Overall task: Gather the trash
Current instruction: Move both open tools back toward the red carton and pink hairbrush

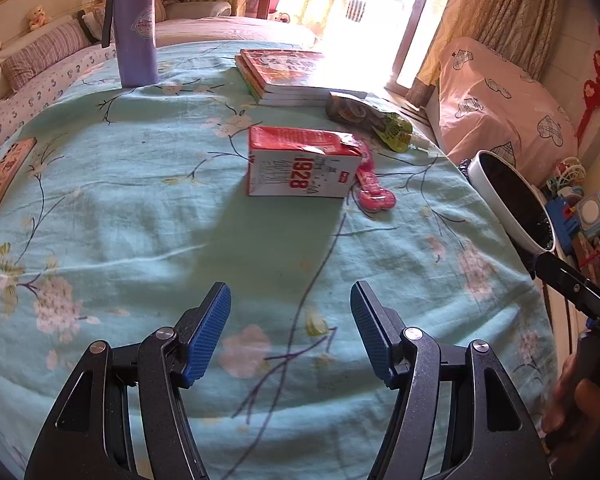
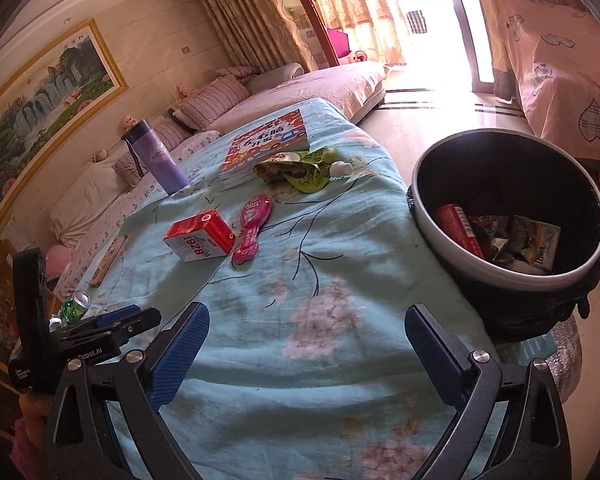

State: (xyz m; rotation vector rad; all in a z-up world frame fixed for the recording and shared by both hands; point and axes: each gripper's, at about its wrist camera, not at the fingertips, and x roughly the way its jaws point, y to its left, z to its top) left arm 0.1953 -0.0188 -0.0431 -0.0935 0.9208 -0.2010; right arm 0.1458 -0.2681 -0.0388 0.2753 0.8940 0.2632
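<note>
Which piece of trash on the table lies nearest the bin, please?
The crumpled green wrapper beside the books; the red-and-white carton and pink packet lie farther from the bin.

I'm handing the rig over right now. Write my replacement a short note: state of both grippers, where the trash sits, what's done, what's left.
Left hand-held gripper: open, empty, above the tablecloth, facing the carton.
Right hand-held gripper: open, empty, near the table's edge beside the bin.
Bin: off the table's right side, already holding a red can and crumpled wrappers.
Left on the table: red-and-white 1928 carton, pink wrapper touching its right side, green wrapper by the books, and a green can at the left edge.
The purple bottle and books look like keepers.
</note>
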